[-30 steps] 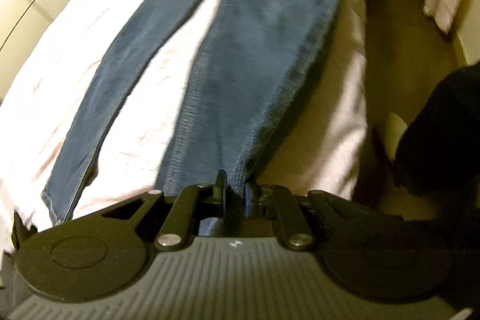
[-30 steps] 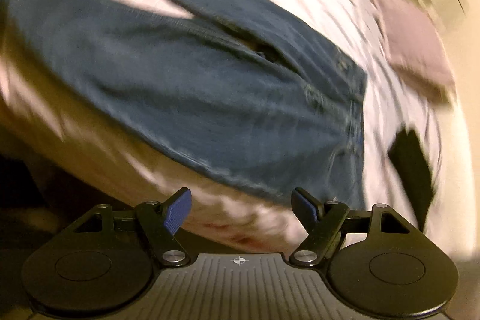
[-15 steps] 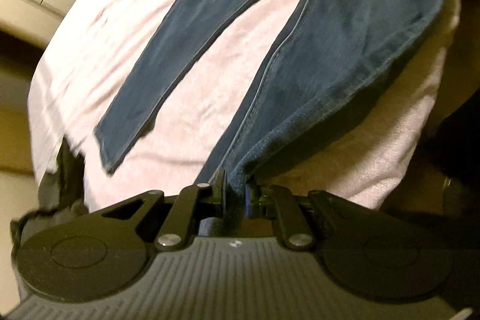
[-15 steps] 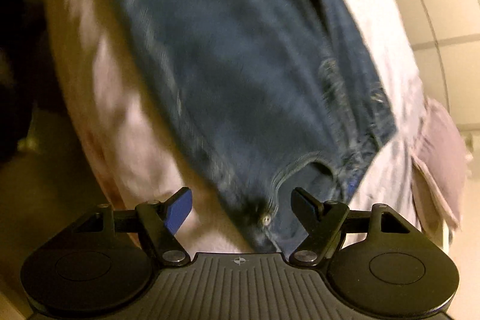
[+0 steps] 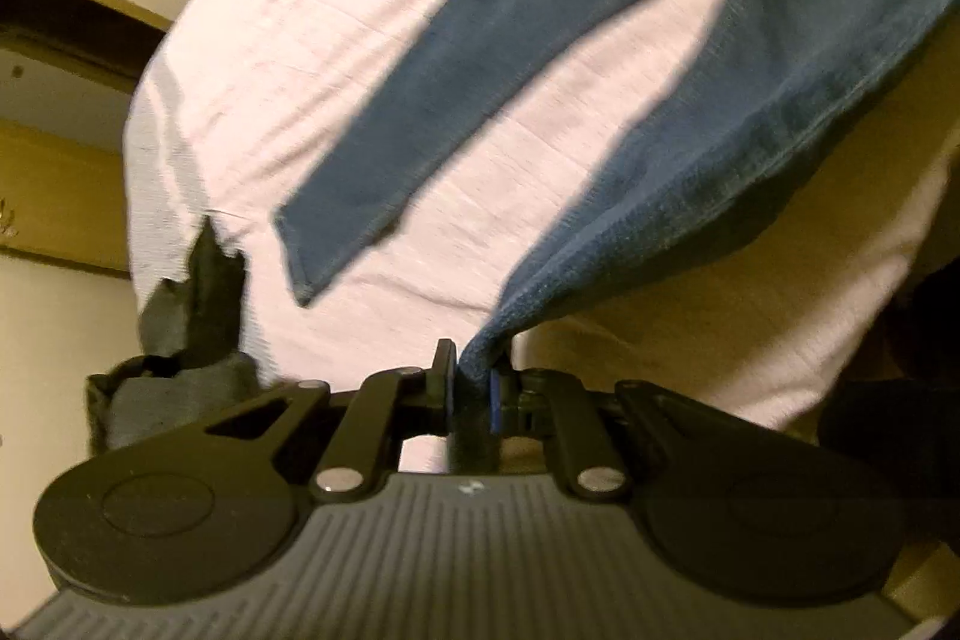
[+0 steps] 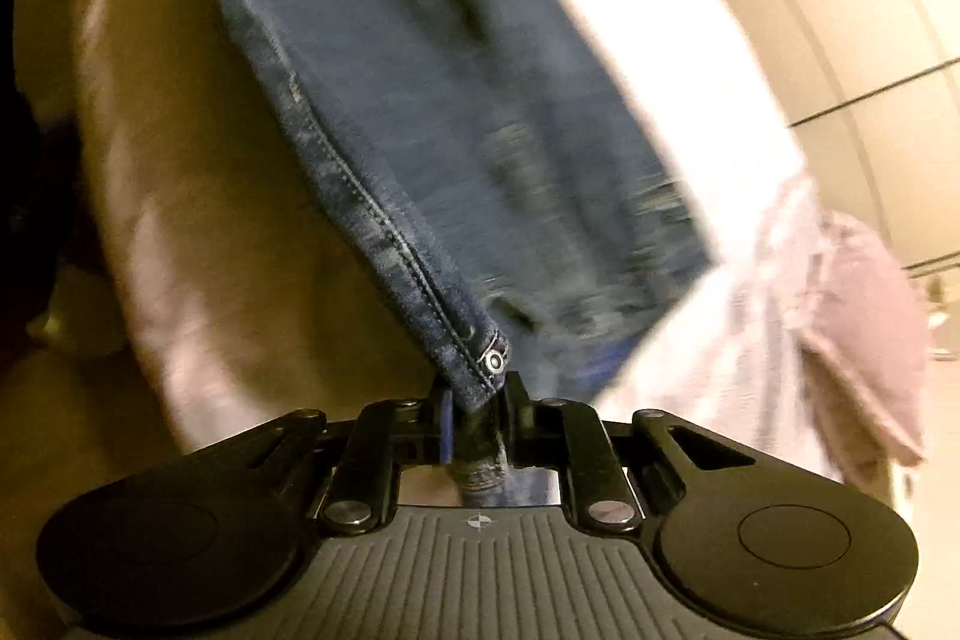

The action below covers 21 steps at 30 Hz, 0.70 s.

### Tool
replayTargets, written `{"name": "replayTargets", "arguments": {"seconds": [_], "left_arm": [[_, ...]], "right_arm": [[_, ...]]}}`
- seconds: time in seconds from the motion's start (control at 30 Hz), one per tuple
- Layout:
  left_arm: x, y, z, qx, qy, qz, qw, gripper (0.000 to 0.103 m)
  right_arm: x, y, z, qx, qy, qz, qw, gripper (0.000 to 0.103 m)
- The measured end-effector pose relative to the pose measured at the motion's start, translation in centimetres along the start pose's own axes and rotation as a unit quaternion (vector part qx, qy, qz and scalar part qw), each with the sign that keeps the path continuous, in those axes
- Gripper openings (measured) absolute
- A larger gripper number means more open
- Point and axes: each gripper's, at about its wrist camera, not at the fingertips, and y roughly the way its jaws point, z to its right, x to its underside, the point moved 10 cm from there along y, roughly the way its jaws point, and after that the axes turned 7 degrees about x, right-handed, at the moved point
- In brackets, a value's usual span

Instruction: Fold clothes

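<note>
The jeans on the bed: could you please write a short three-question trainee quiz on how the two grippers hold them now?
1. True or false: the left gripper is shut on a leg hem of the jeans.
2. What does the right gripper clamp? A) waistband corner by the rivet B) pink cloth C) nothing
3. Fill in: the free jeans leg lies flat on the pale ____.

Key: 1 true; 2 A (jaws just closed on it); 3 bedsheet.
</note>
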Motion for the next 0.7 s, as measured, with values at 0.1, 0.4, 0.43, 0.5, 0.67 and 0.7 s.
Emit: {"name": "replayTargets", "arguments": {"seconds": [0.1, 0.4, 0.43, 0.5, 0.67, 0.7], "left_arm": [[-1.4, -0.5, -2.8, 0.0, -0.004, 0.014, 0.9999, 0.009], [-6.3, 3.8, -9.6, 0.053, 0.033, 0.032, 0.9975, 0.009], [-6.8, 4.6, -10.2, 0.066, 0.039, 0.03, 0.9966, 0.009], [-8.0, 6.3, -11.4, 0.093, 0.052, 0.024, 0.994, 0.009], [-10.9, 11.3, -13.5, 0.136, 0.081, 0.003, 0.9874, 0.009], [-11.5, 12.2, -13.8, 0.142, 0.084, -0.001, 0.9863, 0.009]], "right_arm": [[-2.3, -0.8, 4.8, 0.024, 0.004, 0.013, 1.0, 0.008], [-9.2, 4.7, 13.2, 0.007, -0.032, -0.007, 0.999, 0.007], [-9.9, 5.4, 13.9, 0.001, -0.032, -0.014, 0.999, 0.007], [-11.1, 7.1, 14.9, -0.011, -0.044, -0.023, 0.999, 0.007], [-12.6, 11.4, 17.5, -0.041, -0.036, -0.048, 0.997, 0.007], [-12.5, 12.1, 17.7, -0.045, -0.032, -0.052, 0.997, 0.007]]}}
